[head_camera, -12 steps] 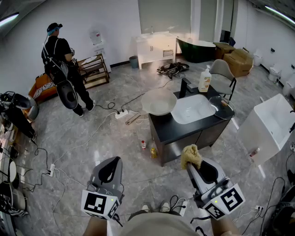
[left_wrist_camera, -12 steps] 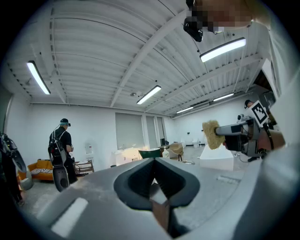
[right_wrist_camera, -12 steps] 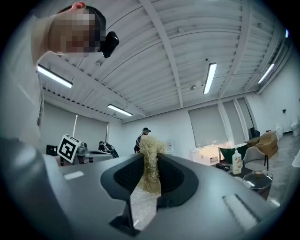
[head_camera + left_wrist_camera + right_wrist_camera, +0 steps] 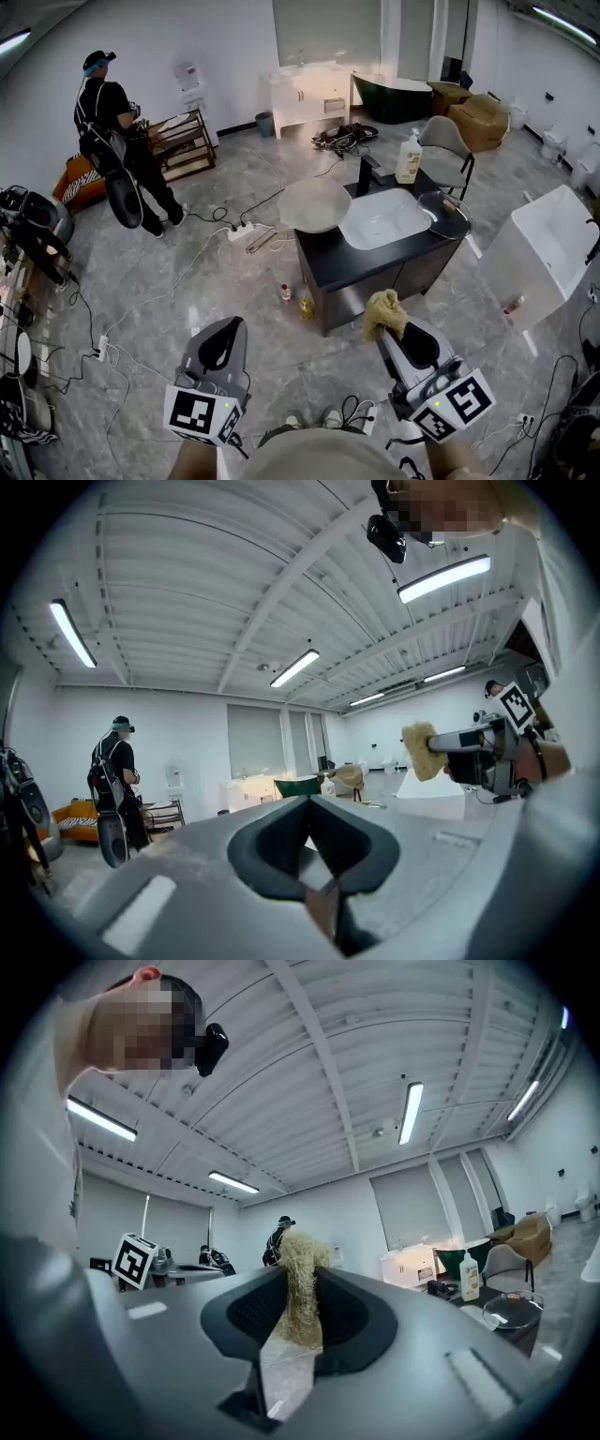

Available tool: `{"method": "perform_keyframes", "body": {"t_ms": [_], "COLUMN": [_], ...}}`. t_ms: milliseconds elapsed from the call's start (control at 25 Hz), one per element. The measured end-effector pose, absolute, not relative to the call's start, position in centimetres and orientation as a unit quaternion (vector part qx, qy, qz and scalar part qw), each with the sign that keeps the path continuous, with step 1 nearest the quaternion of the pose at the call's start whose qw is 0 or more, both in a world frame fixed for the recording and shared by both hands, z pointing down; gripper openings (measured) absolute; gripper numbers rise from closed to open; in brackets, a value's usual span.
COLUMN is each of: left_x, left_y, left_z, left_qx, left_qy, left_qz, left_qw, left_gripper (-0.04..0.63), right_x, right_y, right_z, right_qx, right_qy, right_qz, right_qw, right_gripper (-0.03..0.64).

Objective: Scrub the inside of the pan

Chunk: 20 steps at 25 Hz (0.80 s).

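Note:
In the head view a dark round pan [image 4: 446,215] sits on the right end of a black vanity counter [image 4: 323,253], beside a white sink basin [image 4: 386,219]; a pale round bowl [image 4: 314,204] rests on the left end. The pan also shows far off in the right gripper view [image 4: 511,1309]. My right gripper [image 4: 386,323] [image 4: 300,1274] is shut on a yellowish fibrous scrubber [image 4: 384,312] [image 4: 302,1288], short of the cabinet front. My left gripper [image 4: 228,330] [image 4: 309,803] hangs over the floor with its jaws shut and nothing in them.
A soap bottle [image 4: 409,157] and a black faucet [image 4: 366,173] stand behind the basin. Small bottles [image 4: 284,292] sit on the floor by the cabinet. A power strip with cables [image 4: 244,230] lies left of it. A white tub [image 4: 548,248] stands right; a person [image 4: 112,141] stands far left.
The head view has shifted slightly, so the vanity sits a little more left and higher. The person at the back has stepped left. Both grippers hold as before.

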<state>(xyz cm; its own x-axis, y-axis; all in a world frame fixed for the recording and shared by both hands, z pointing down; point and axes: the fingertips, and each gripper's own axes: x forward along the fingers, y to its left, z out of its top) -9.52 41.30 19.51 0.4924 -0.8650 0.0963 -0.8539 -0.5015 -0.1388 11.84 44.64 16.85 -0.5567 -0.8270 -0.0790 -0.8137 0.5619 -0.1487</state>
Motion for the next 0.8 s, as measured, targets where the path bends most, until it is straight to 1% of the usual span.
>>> {"method": "perform_keyframes", "body": {"t_ms": [400, 800], "left_x": [-6.2, -4.8], "left_y": [40.5, 38.9], "left_z": [20.5, 21.3], "left_qx": [-0.862, -0.859], "left_qy": [0.499, 0.502], "left_qz": [-0.085, -0.092], "left_qw": [0.037, 0.041], "left_gripper": [0.003, 0.003], "right_x": [14.4, 15.4], "right_y": [43.7, 41.4], "right_z": [18.4, 19.0], "right_qx": [-0.453, -0.442], "right_qy": [0.888, 0.893], "right_qz": [-0.056, -0.054], "right_qw": [0.063, 0.06], "right_gripper": [0.095, 0.095]}}
